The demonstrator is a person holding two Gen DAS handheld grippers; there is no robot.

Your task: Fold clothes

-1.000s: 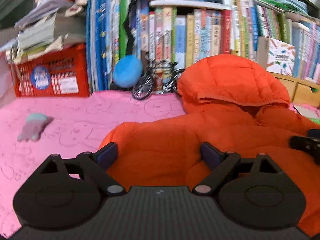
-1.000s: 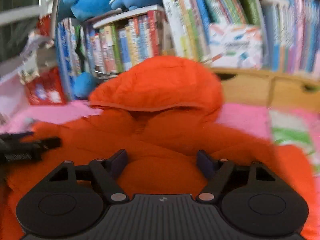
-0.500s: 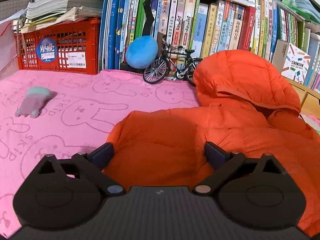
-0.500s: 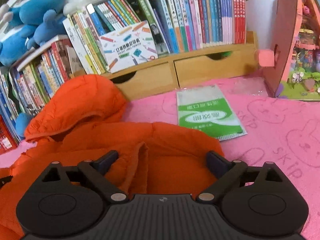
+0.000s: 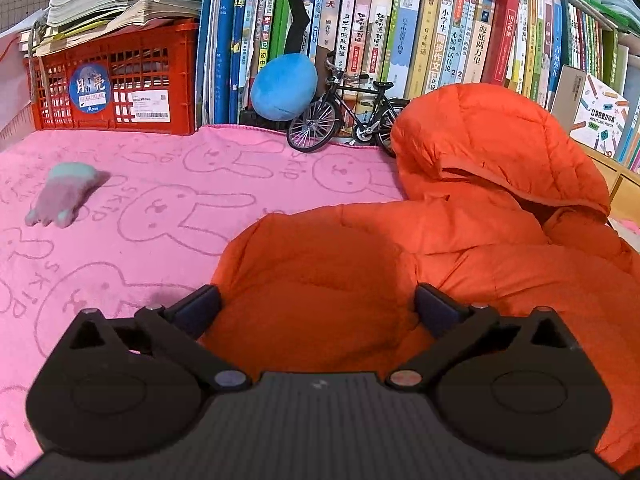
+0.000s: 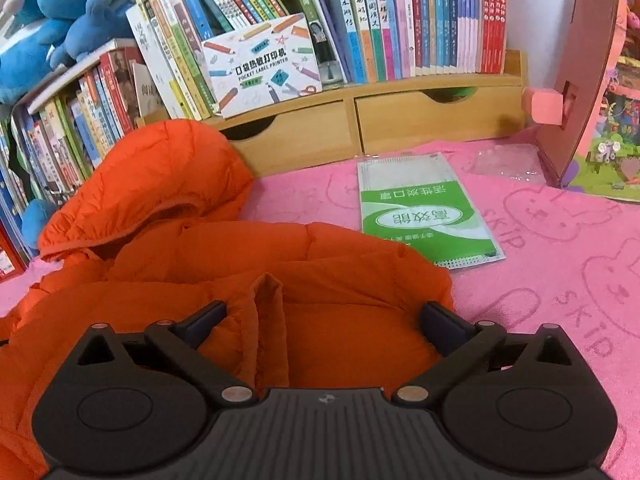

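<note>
L wrist view: left gripper is seen w/ jaws spread wide, nothing clamped. Both fingertips are set over the near edge of the orange jacket, one at the sleeve's outer edge next to the pink towel, the other over the body; contact w/ fabric can't be told. Jacket is laid puffy on the towel, right of centre, hood propped up toward the books. A toy bike is parked just beside the hood, a blue plush ball behind its front wheel. A red crate is stood at back left w/ papers stacked on top. A small grey-teal plush is left on the towel, well apart from the jacket.

R wrist view: right gripper is likewise held wide open, nothing gripped. A raised fold of jacket is seen between the fingers, nearer the left one. Hood is seen at upper left against the shelf. A green-white packet is laid flat on the towel, its near corner tucked at or under the jacket's edge. Wooden drawers are seen behind, a printer box on top among books. Blue plush is sat on the books at top left. A toy house is stood at far right.
</note>
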